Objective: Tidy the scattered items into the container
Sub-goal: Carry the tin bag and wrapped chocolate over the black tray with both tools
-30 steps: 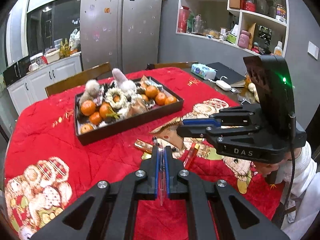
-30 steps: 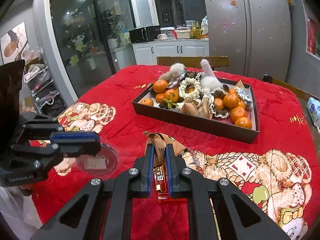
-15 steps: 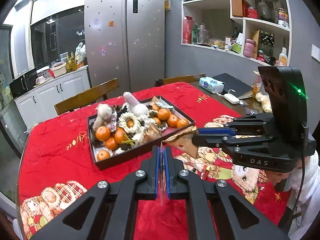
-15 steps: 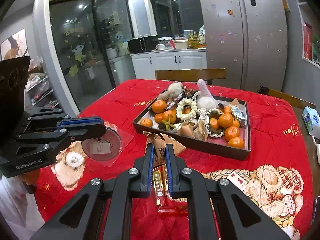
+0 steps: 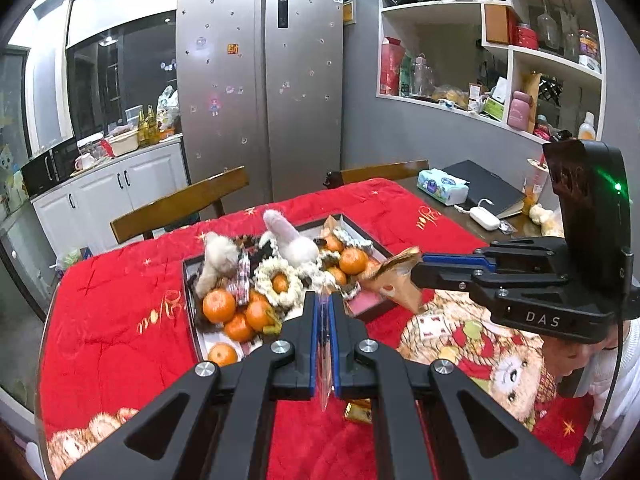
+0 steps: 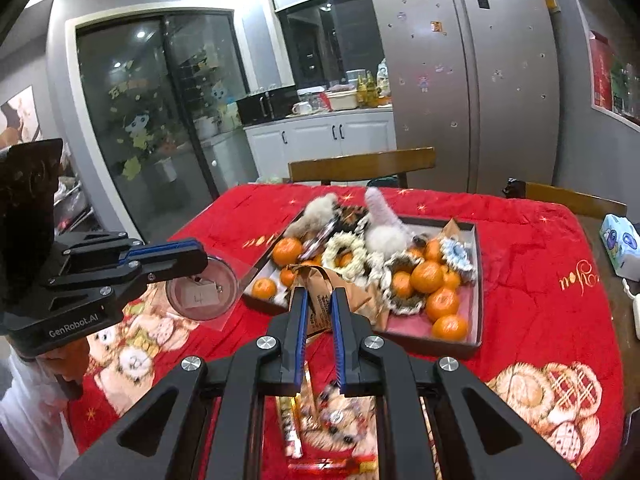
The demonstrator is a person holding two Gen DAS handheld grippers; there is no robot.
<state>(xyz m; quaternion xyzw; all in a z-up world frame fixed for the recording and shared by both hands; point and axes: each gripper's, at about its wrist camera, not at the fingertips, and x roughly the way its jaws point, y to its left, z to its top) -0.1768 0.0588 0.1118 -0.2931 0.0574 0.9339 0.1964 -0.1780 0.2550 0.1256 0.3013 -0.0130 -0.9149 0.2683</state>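
A dark tray on the red tablecloth holds oranges, plush toys and scrunchies. My left gripper is shut on a thin clear plastic packet, seen edge-on between its pads. In the right wrist view that packet shows a round dark disc with a white label and hangs left of the tray. My right gripper is shut on a brown paper packet, held over the tray's near edge. The same packet also shows in the left wrist view.
Snack bars, a bead bracelet and a gold candy lie on the cloth under the grippers. A tissue pack, dark notebook and white charger sit at the far right. Wooden chairs stand behind the table.
Both grippers have risen and moved toward the tray with their packets. The brown packet has come off the cloth to the tray's near edge. The tray looks closer.
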